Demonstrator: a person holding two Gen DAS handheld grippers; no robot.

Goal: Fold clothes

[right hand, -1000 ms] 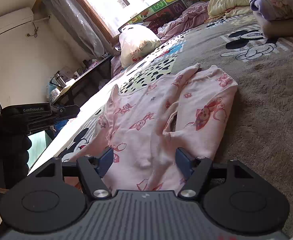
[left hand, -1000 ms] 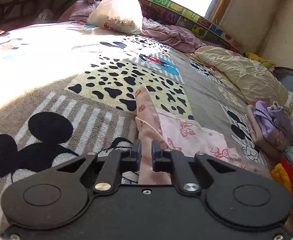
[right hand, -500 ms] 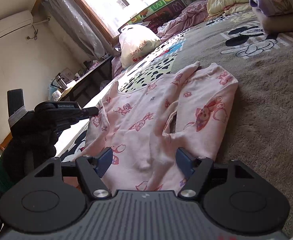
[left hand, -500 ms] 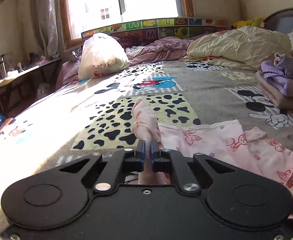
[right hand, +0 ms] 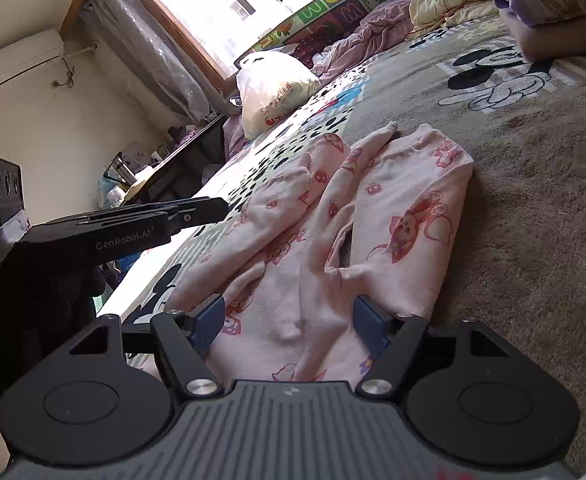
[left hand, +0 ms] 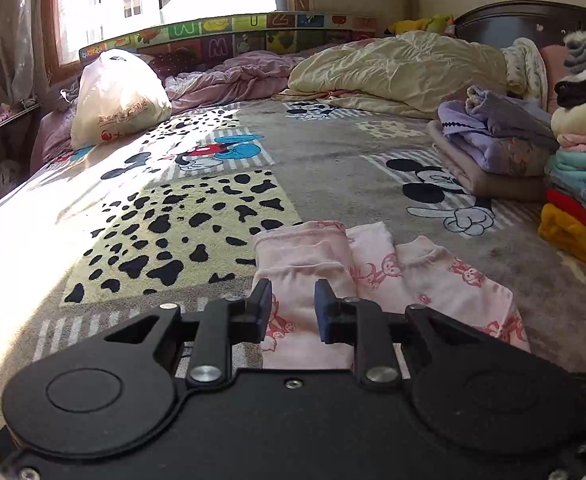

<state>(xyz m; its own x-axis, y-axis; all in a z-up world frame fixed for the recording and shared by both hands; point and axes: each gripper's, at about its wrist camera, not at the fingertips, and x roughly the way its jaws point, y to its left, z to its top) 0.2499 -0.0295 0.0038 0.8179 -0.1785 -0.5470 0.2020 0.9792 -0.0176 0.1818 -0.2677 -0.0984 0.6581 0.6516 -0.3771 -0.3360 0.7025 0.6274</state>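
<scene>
Between the jaws of the left gripper [left hand: 292, 310]: a folded-over sleeve of the small pink cotton garment with a red cartoon print [left hand: 377, 276]. Jaws opening at this moment, pads standing off the cloth on both sides, so nothing pinched, sleeve lying loose on the garment's body. Just ahead of these jaws the sleeve cuff, then the neck end of the garment, a little to the right.

Between the jaws of the right gripper [right hand: 289, 326]: the lower part of the same garment, flat on the bed. Jaws spread wide, pads clear of the fabric, nothing gripped. Long axis of the garment running straight away from these jaws, from the hem close by to the collar at the far end. Left gripper [right hand: 197, 212] visible to the left of the right jaws, hanging above the garment's left edge. Judged nearer to the hem: the right gripper; nearer to the folded sleeve: the left one.

Look of the garment: soft, thin, wrinkled along the middle, both sides turned inward, not yet folded along the length.

Farther off: grey plush blanket with cartoon mice and black spots [left hand: 333, 168], then a stack of folded clothes [left hand: 581, 176] far to the right of the left jaws.
</scene>
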